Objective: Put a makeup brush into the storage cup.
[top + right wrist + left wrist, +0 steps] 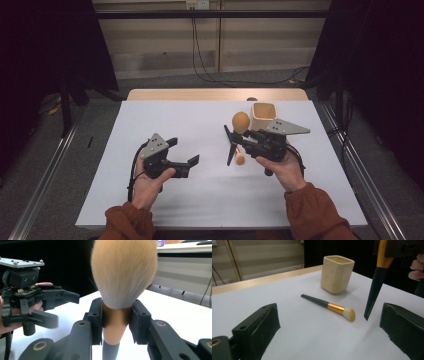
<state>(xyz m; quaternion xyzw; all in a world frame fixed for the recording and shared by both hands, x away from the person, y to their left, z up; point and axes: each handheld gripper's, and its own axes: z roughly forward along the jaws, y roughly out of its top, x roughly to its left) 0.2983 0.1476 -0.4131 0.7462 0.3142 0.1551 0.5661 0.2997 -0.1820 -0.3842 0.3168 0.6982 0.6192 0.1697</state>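
My right gripper is shut on the copper ferrule of a large makeup brush. The brush stands upright, with its tan bristle head up and its dark pointed handle hanging just above the table. A smaller brush with a dark handle, gold ferrule and pale bristles lies flat on the white tabletop, just under the held one. A cream square cup stands upright behind them. My left gripper is open and empty, held left of the brushes, its jaws wide apart and pointed at them.
The far edge of the table is a wooden strip. Metal rails run along the floor on both sides. Cables hang by the back wall. Dark curtains stand at both sides.
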